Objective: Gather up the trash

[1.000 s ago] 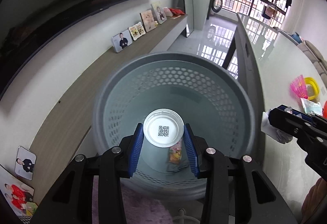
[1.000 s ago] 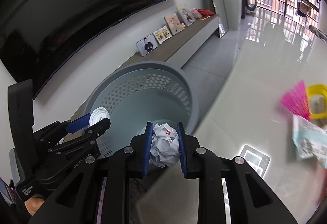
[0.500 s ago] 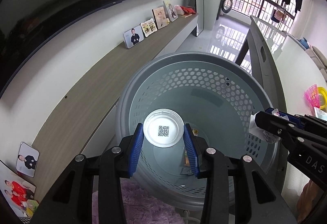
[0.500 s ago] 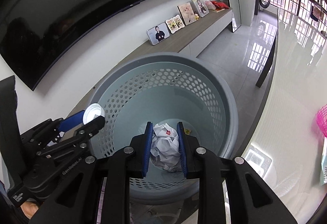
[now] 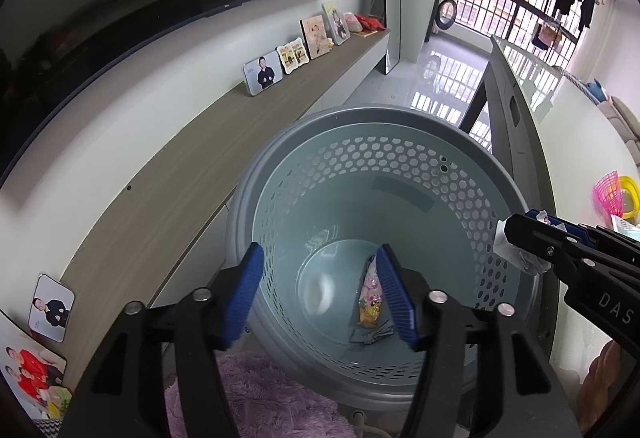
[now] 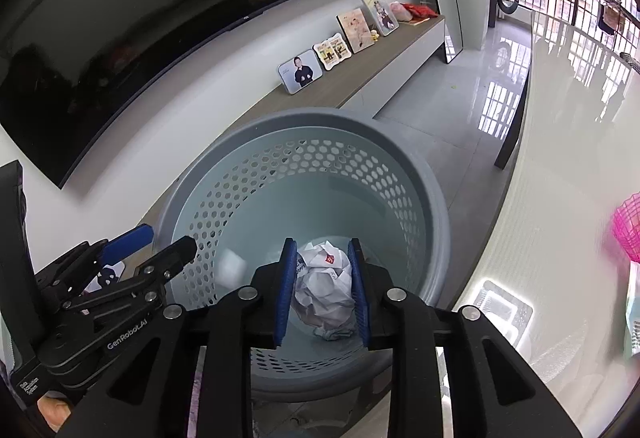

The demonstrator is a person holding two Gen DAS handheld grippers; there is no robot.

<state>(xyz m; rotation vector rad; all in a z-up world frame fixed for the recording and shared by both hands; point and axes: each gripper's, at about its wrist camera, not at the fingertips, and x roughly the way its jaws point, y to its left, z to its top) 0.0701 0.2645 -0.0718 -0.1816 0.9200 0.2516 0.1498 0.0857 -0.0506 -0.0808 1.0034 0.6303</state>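
Note:
A grey perforated bin (image 5: 400,126) stands on the floor below both grippers; it also shows in the right wrist view (image 6: 304,126). My left gripper (image 5: 320,294) is open and empty above the bin. A white round lid (image 5: 318,292), blurred, is inside the bin in mid-fall; it shows too in the right wrist view (image 6: 231,268). A snack wrapper (image 5: 370,298) lies on the bin's bottom. My right gripper (image 6: 322,290) is shut on a crumpled white paper ball (image 6: 324,282) over the bin's near side.
A long wooden shelf (image 5: 192,174) with photo frames (image 5: 263,72) runs along the wall left of the bin. A white table (image 6: 560,222) with a pink fan (image 6: 628,234) is at the right. A purple rug (image 5: 256,398) lies under the bin's near edge.
My left gripper has opened and let go of the white lid, which now drops into the bin. My right gripper has moved further over the bin with the paper ball.

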